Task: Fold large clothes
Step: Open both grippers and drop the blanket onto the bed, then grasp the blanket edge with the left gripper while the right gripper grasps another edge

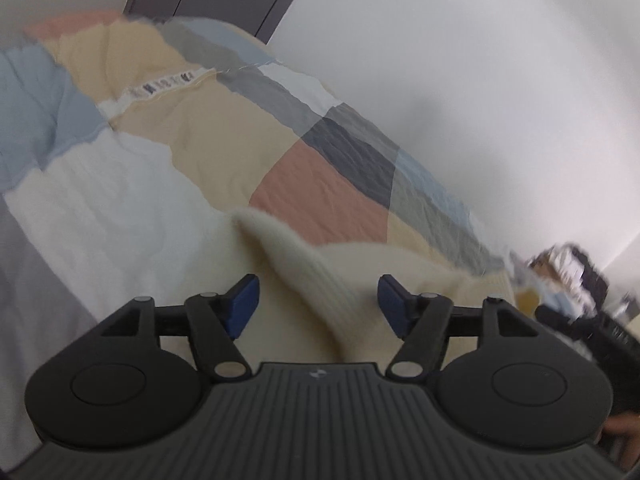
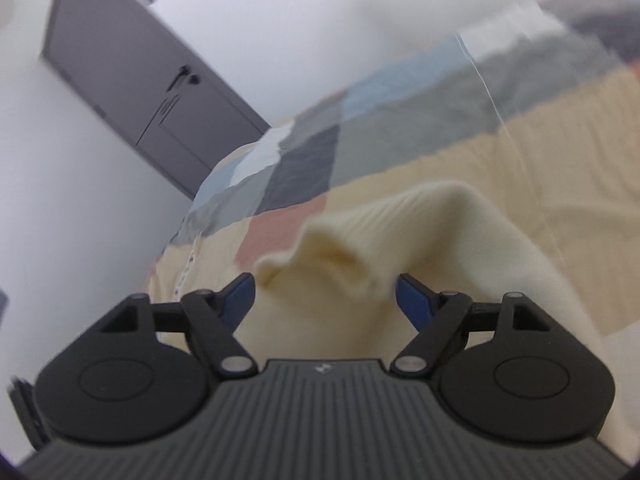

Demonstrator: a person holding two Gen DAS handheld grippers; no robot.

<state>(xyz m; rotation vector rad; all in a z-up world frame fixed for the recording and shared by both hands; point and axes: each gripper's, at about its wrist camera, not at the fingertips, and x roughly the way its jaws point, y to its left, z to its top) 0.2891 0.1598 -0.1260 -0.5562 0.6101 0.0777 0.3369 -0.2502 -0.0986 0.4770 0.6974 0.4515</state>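
Note:
A cream ribbed knit garment (image 1: 316, 280) lies on a patchwork bedspread (image 1: 192, 136). In the left wrist view a raised ribbed fold of it runs between the fingers of my left gripper (image 1: 318, 304), which is open with its blue pads apart on either side of the fold. In the right wrist view the same cream garment (image 2: 400, 232) bunches up with a rumpled ribbed edge in front of my right gripper (image 2: 326, 300), which is open around the cloth. Neither gripper is closed on the knit.
The bedspread (image 2: 400, 132) has tan, pink, grey, blue and white patches. A white wall (image 1: 480, 80) stands beyond the bed. A grey door (image 2: 140, 88) is at the far left. Cluttered dark furniture (image 1: 580, 280) shows at the right edge.

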